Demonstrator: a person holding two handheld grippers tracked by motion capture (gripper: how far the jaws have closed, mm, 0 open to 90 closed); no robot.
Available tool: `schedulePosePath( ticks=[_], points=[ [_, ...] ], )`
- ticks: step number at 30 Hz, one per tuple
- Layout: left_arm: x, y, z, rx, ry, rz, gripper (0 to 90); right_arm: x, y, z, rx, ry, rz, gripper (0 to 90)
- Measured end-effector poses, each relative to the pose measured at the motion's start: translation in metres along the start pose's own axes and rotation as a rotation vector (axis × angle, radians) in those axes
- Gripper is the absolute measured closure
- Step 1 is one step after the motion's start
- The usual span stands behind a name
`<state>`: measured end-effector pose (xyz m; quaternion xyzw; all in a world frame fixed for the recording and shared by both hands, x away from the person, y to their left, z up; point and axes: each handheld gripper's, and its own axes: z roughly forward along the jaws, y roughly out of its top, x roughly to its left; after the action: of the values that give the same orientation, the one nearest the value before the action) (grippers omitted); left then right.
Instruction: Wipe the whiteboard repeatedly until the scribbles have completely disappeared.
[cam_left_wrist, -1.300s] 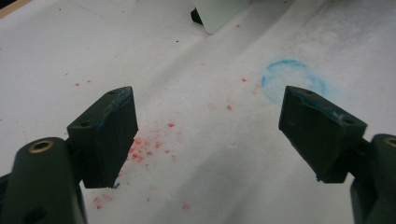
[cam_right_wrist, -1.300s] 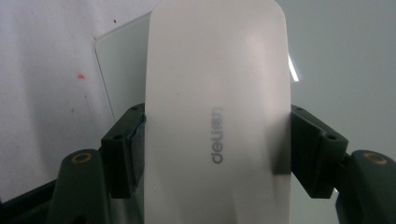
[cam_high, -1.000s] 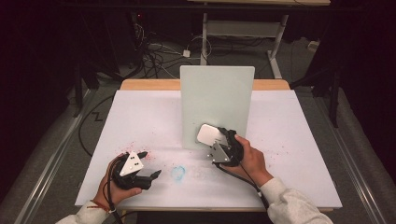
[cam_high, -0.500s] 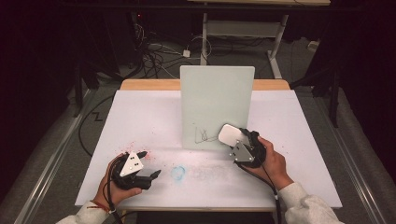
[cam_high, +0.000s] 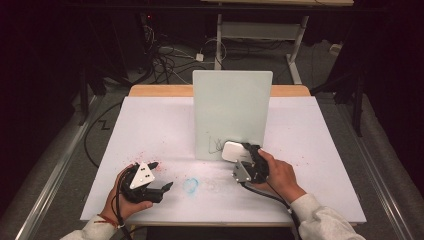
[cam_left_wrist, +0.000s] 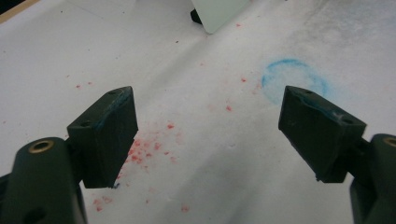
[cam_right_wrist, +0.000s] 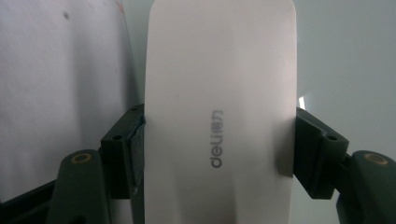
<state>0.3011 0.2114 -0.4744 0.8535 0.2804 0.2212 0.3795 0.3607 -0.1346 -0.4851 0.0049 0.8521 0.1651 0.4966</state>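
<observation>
- Dark room, cables on the floor at the top of the frame; a table (cam_high: 150, 125) covered in white paper filled the centre of the high view, with red crumbs and a faint blue ring (cam_high: 190, 185) at lower centre.
- A whiteboard (cam_high: 232, 107) stood upright at mid-frame, propped so its face met the person; black scribbles (cam_high: 218, 145) sat at its lower edge.
- The right gripper (cam_high: 248, 161), lower right of centre, held a white eraser (cam_high: 235, 151) flat toward the board's bottom, just beside the scribbles, probably so the pad could wipe them off.
- Whether the eraser actually touched the board could not be told.
- In the right gripper view the fingers (cam_right_wrist: 122, 144) were clamped on both long sides of the eraser (cam_right_wrist: 219, 107), opened as wide as its body, logo side facing the camera.
- The left gripper (cam_high: 146, 184) rested low at the lower left, well apart from the board, seemingly parked out of the way.
- In the left gripper view its fingers (cam_left_wrist: 105, 133) were spread wide and held nothing, hovering over red crumbs (cam_left_wrist: 149, 149), with blue smears on the pads.
</observation>
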Motion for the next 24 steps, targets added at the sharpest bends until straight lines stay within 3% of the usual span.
schedulePosePath(
  ticks=[9,15,24],
  points=[
    [0.000,-0.001,0.000,0.001,-0.005,-0.001,18.8,0.016,0.041,0.016,-0.027,0.022,-0.077,30.5],
    [0.001,-0.001,0.000,0.002,-0.009,-0.002,18.7,0.022,0.063,0.024,-0.035,0.016,-0.071,30.4],
    [0.000,-0.002,-0.002,0.005,-0.006,-0.001,18.7,0.022,0.058,0.022,-0.028,0.002,-0.070,30.6]
  ],
)
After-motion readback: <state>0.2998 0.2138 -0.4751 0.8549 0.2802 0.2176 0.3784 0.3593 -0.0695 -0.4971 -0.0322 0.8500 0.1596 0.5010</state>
